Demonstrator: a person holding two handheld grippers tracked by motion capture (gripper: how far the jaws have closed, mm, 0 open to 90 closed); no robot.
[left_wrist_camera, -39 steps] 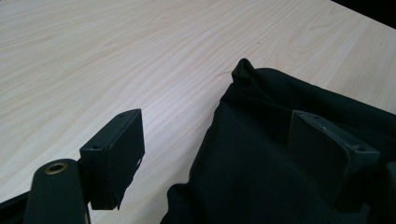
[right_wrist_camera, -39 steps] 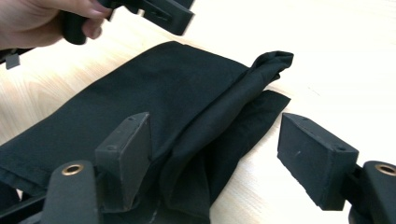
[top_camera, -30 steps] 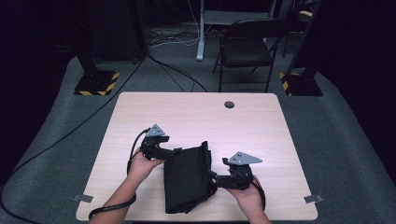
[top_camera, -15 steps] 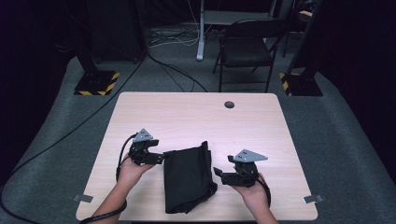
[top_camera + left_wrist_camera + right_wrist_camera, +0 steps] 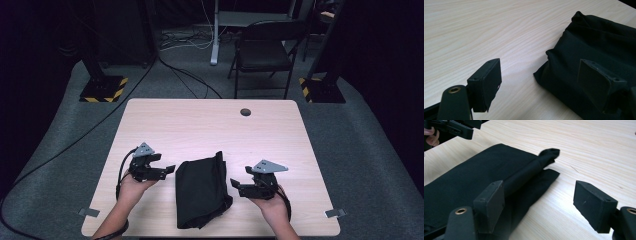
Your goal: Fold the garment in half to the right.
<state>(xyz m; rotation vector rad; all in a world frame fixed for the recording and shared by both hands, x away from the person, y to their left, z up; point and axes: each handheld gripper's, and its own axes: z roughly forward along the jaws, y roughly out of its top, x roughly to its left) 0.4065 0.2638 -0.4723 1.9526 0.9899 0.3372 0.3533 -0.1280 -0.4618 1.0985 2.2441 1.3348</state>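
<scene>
The black cloth (image 5: 202, 192) lies folded on the bench (image 5: 210, 125), near its front edge. Both my claws have backed off it: left claw (image 5: 169, 170) and right claw (image 5: 235, 186) spread, empty, bare wood all around.

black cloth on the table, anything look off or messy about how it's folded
Slightly. The black cloth lies folded between the two open grippers, but its far right corner is bunched into a twisted roll, and the near edge bulges out unevenly. No damage visible.
</scene>
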